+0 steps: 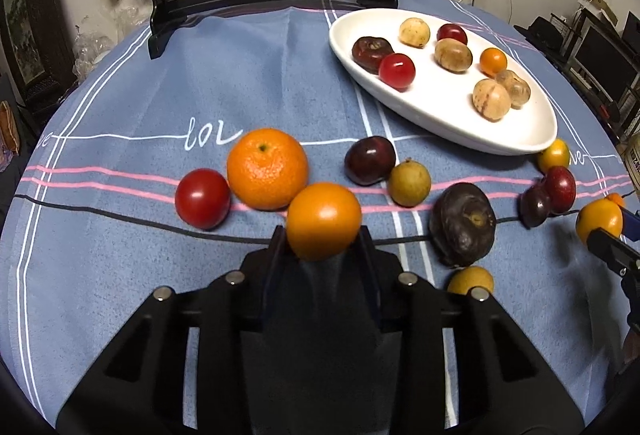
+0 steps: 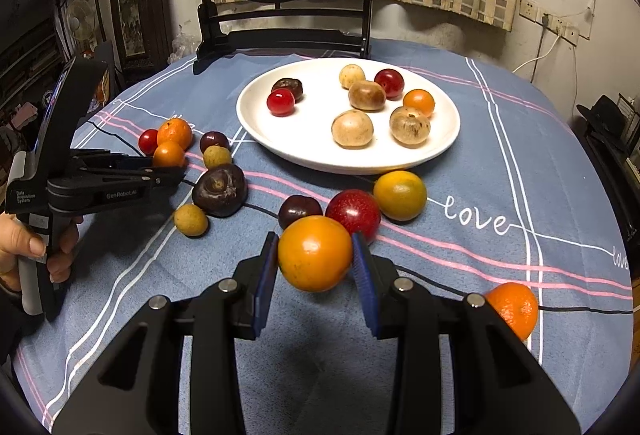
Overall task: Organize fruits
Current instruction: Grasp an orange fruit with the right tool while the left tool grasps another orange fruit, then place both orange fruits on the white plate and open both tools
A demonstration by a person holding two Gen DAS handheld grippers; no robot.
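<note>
Nearest your lenses, each tool has an orange cherry tomato between its fingers: your left gripper [image 1: 323, 231] is closed on one smooth orange cherry tomato [image 1: 323, 221], jaws narrowed to its width, and no earlier view is at hand to show how they got there; your right gripper [image 2: 316, 259] has its blue pads pressed on either side of a second orange tomato [image 2: 315, 253], jaws likewise only as wide as the fruit. Both tools tilt downward toward the cloth, which suits a pick off a flat surface. Judging by the task, both fruits are bound for the white plate [image 2: 448, 139], which sits toward the far side of the blue checked tablecloth [image 2: 500, 171] and already carries eight small fruits, red, brown, tan and orange. Plenty still lies loose. By the left gripper: a mandarin [image 1: 267, 168] and a red cherry tomato [image 1: 203, 198] touching it, a dark plum [image 1: 370, 160], a green-tan longan [image 1: 409, 183] and a large dark purple fruit [image 1: 463, 224]. Near the right gripper: a red plum [image 2: 354, 211] just behind the held tomato, a yellow-green tomato [image 2: 400, 195] and another mandarin [image 2: 514, 309] off to the right. Grips look centred; thin skin wants light pressure, in my judgement. Your left hand [image 2: 24, 247] wraps the left tool's handle.
</note>
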